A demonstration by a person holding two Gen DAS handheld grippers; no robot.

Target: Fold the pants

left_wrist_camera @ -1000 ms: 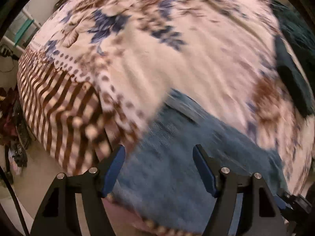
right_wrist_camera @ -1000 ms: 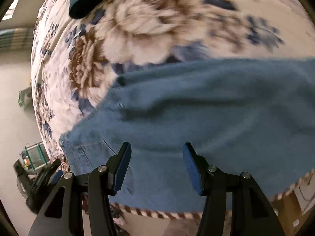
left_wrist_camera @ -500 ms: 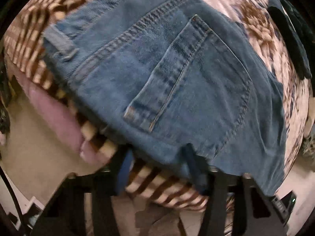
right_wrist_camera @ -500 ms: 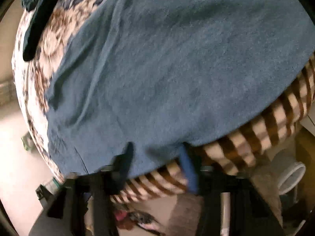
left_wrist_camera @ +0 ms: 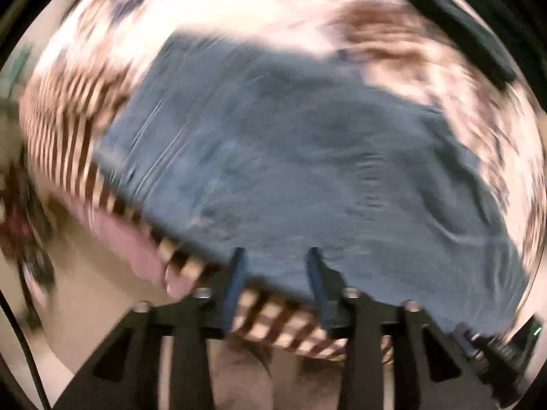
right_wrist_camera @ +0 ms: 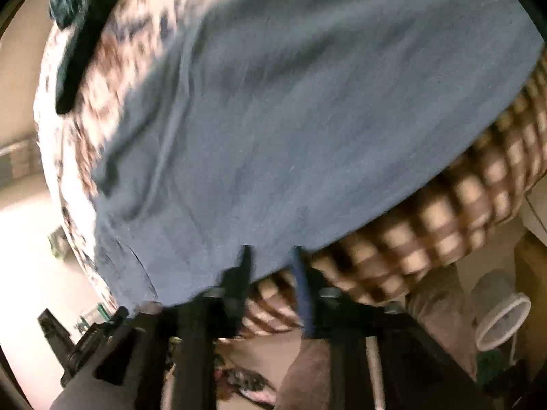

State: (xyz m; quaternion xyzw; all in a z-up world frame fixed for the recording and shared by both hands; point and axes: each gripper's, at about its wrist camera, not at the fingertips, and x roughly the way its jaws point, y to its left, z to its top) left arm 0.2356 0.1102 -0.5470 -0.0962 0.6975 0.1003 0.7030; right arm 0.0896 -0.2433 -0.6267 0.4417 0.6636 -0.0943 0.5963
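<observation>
Blue denim pants (left_wrist_camera: 290,157) lie spread on a floral bedspread (left_wrist_camera: 259,3) near the bed's striped front edge; they also fill the right wrist view (right_wrist_camera: 307,109). My left gripper (left_wrist_camera: 277,256) sits at the pants' near edge, jaws apart with denim edge between the fingertips. My right gripper (right_wrist_camera: 271,254) is at the near hem, its jaws narrowly apart over the fabric edge. Both views are motion-blurred, so whether fabric is pinched is unclear.
A dark garment (left_wrist_camera: 465,27) lies on the bed at the far right; it shows in the right wrist view (right_wrist_camera: 78,34) at the upper left. The striped bed border (right_wrist_camera: 461,198) hangs over the side. A white bin (right_wrist_camera: 502,317) stands on the floor.
Both grippers came down to the pants' near edge at the bed border. Their jaws have narrowed, the right more than the left. The views swing and blur.
</observation>
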